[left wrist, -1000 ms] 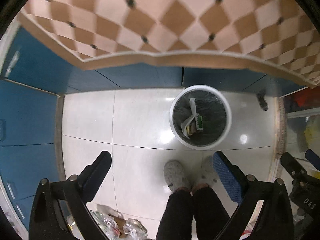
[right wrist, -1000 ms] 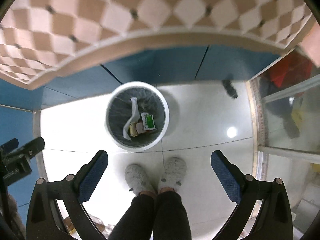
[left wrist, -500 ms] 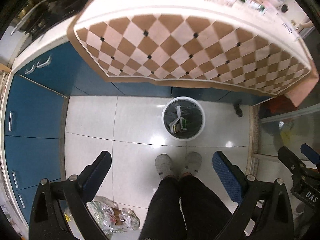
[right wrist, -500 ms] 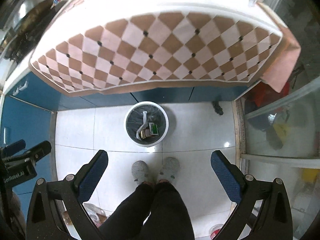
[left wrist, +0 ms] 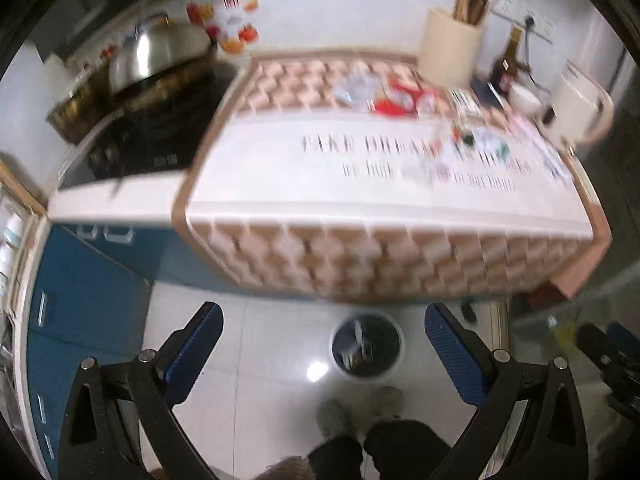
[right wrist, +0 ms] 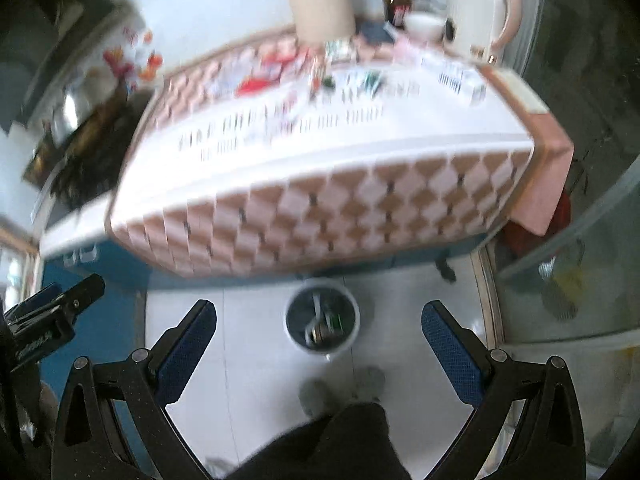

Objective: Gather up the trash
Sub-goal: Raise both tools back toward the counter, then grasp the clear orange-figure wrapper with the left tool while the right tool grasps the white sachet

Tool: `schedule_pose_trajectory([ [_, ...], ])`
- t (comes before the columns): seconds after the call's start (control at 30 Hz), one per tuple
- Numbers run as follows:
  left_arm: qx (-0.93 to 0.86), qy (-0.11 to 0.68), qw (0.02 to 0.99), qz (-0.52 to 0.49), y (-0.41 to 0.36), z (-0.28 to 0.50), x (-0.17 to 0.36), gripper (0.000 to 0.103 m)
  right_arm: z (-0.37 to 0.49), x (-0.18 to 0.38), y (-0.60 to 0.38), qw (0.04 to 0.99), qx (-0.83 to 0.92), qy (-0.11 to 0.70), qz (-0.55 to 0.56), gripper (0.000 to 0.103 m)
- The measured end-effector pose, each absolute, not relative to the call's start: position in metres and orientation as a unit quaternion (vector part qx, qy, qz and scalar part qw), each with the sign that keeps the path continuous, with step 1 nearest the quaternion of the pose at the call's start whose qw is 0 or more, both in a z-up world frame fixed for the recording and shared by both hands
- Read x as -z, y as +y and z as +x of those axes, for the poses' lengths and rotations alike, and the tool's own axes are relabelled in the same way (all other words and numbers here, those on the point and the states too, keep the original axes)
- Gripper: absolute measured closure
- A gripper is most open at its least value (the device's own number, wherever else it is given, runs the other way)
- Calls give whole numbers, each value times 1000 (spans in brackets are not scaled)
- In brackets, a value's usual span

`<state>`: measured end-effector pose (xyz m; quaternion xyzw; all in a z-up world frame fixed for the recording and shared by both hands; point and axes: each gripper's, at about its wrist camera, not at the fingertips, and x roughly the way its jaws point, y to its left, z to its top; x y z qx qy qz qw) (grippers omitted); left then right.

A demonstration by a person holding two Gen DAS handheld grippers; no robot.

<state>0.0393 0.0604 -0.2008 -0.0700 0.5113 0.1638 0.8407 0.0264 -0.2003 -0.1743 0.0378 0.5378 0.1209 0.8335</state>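
A white trash bin [left wrist: 367, 347] with a black liner and some trash inside stands on the floor in front of the counter; it also shows in the right wrist view [right wrist: 322, 322]. Several scattered wrappers and packets lie blurred on the counter's tablecloth [left wrist: 404, 100], among them a red one [right wrist: 256, 84]. My left gripper [left wrist: 323, 342] is open and empty, high above the floor. My right gripper [right wrist: 319, 334] is open and empty too, beside it.
The counter carries a checkered cloth [left wrist: 360, 256], a cream utensil holder [left wrist: 450, 46], a dark bottle [left wrist: 506, 64], a white kettle [left wrist: 580, 100] and a stove with a steel lid [left wrist: 160, 56]. Blue cabinets [left wrist: 80, 300] stand left. A glass door [right wrist: 580, 260] is right.
Both grippers have risen and tilted up from the bin. The countertop with its litter has come into view and the bin has shrunk. Both stay open.
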Motion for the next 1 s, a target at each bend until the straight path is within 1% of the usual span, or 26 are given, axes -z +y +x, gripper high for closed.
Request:
schedule_pose_trajectory([
  [0.13, -156, 509, 844, -69, 68, 104, 193, 0, 74, 152, -209, 846, -109, 516, 73, 0],
  [0.27, -142, 534, 832, -52, 57, 173, 209, 0, 145, 157, -221, 847, -105, 515, 82, 0],
  [0.37, -126, 568, 813, -32, 39, 232, 236, 0, 201, 172, -222, 838, -110, 528, 87, 0],
  [0.47, -98, 608, 787, -32, 18, 295, 278, 0, 267, 196, -228, 822, -115, 549, 97, 0],
  [0.5, -90, 624, 775, -29, 9, 322, 299, 0, 283, 202, -229, 820, -116, 552, 97, 2],
  [0.53, -83, 635, 767, -28, 3, 337, 312, 1, 305, 210, -229, 817, -117, 557, 94, 11],
  [0.6, -67, 657, 751, -19, -8, 369, 341, 1, 341, 226, -229, 809, -117, 569, 91, 21],
  [0.63, -61, 666, 744, -12, -13, 383, 355, 4, 360, 236, -232, 805, -117, 574, 95, 21],
  [0.67, -57, 672, 739, -8, -15, 390, 363, 8, 376, 245, -234, 801, -119, 578, 101, 21],
  [0.7, -52, 681, 730, -6, -18, 398, 373, 19, 393, 254, -234, 798, -120, 581, 105, 21],
  [0.77, -48, 678, 733, -15, -18, 402, 372, 26, 414, 267, -233, 791, -121, 590, 109, 21],
  [0.8, -49, 673, 737, -17, -17, 404, 368, 39, 429, 276, -229, 785, -124, 597, 112, 21],
  [0.83, -47, 671, 740, -25, -15, 404, 365, 57, 438, 283, -225, 781, -126, 601, 113, 21],
  [0.87, -46, 668, 742, -37, -12, 404, 361, 68, 445, 287, -222, 780, -127, 603, 112, 21],
  [0.9, -51, 667, 742, -41, -10, 402, 358, 87, 455, 295, -215, 777, -129, 607, 108, 21],
  [0.93, -61, 667, 742, -36, -8, 402, 356, 98, 458, 300, -211, 775, -129, 609, 104, 21],
  [1.0, -78, 665, 742, -39, 0, 399, 352, 100, 466, 312, -200, 769, -134, 618, 96, 21],
])
